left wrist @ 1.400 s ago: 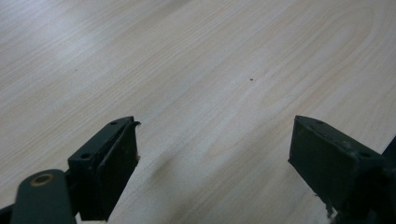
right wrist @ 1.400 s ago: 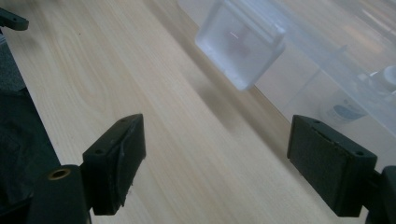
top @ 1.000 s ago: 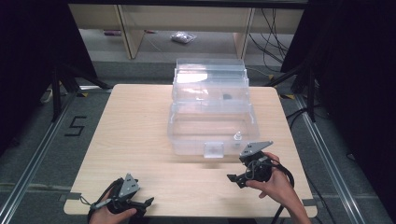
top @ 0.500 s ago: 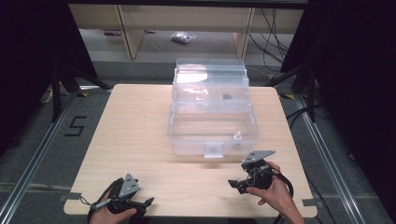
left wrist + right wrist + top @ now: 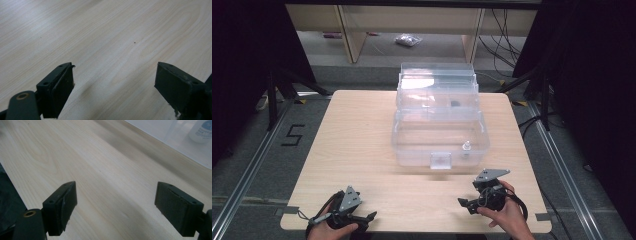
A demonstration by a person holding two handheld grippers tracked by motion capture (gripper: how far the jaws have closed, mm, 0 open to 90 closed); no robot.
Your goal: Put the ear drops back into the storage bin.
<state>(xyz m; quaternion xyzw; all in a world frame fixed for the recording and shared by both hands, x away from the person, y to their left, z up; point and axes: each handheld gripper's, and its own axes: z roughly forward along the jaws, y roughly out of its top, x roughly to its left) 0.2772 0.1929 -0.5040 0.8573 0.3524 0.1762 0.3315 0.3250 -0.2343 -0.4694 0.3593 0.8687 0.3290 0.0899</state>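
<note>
A clear plastic box point(image 5: 439, 134) stands open in the middle of the wooden table point(image 5: 357, 135), its tiered lid tray raised behind it. A small white bottle point(image 5: 466, 146) stands inside near its front right corner, and it appears through the box wall in the right gripper view as the bottle point(image 5: 202, 130). My left gripper point(image 5: 368, 217) rests at the table's front left, open with nothing in it; its jaws stand wide over bare wood point(image 5: 115, 72). In front of the box's right end, my right gripper point(image 5: 465, 204) is open and holds nothing point(image 5: 116, 192).
A small dark item point(image 5: 455, 103) lies in the raised tray. Dark stands flank the table on both sides, with cables on the floor at right. A shelf unit point(image 5: 362, 30) and a plastic bag point(image 5: 408, 40) lie beyond the far edge.
My right gripper has drawn back from the box toward the table's front edge. The left gripper has stayed in place.
</note>
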